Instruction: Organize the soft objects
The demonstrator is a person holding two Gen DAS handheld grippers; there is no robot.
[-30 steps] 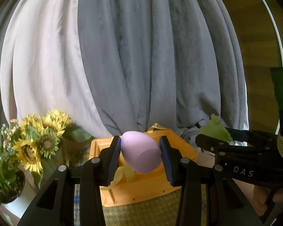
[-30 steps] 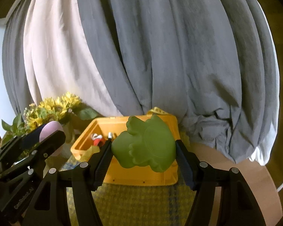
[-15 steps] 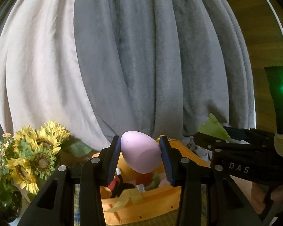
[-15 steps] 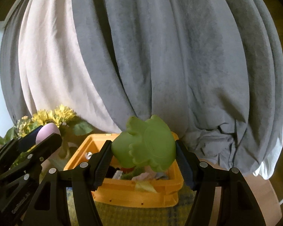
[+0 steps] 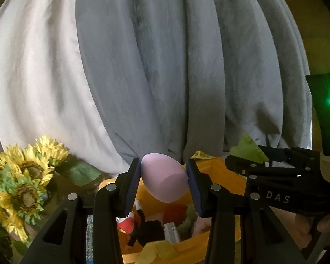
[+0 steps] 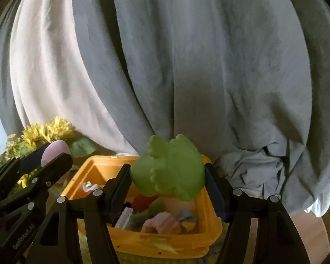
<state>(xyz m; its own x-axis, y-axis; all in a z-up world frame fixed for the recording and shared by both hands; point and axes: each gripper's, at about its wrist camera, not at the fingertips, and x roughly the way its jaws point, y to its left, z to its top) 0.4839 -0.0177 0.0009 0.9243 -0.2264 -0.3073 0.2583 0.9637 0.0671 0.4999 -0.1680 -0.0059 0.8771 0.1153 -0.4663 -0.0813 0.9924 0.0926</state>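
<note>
My left gripper [image 5: 164,186] is shut on a pale purple egg-shaped sponge [image 5: 164,178] and holds it above the near left part of an open orange bin [image 5: 222,173]. My right gripper [image 6: 168,181] is shut on a green soft toy [image 6: 169,173] and holds it over the orange bin [image 6: 209,228]. The bin holds several soft things: a red and black plush [image 5: 140,224], a pink item [image 6: 162,224], a green item [image 6: 151,209]. Each gripper shows in the other's view, the right one [image 5: 275,173] and the left one [image 6: 28,176].
A bunch of artificial sunflowers [image 5: 26,182] stands left of the bin. Grey and white curtains [image 6: 187,66] hang close behind it. A checked cloth [image 6: 99,255] lies under the bin. A wooden tabletop [image 6: 305,231] shows at the right.
Both grippers have moved forward and risen with their loads, so the bin's inside now shows beneath them. Both stay shut.
</note>
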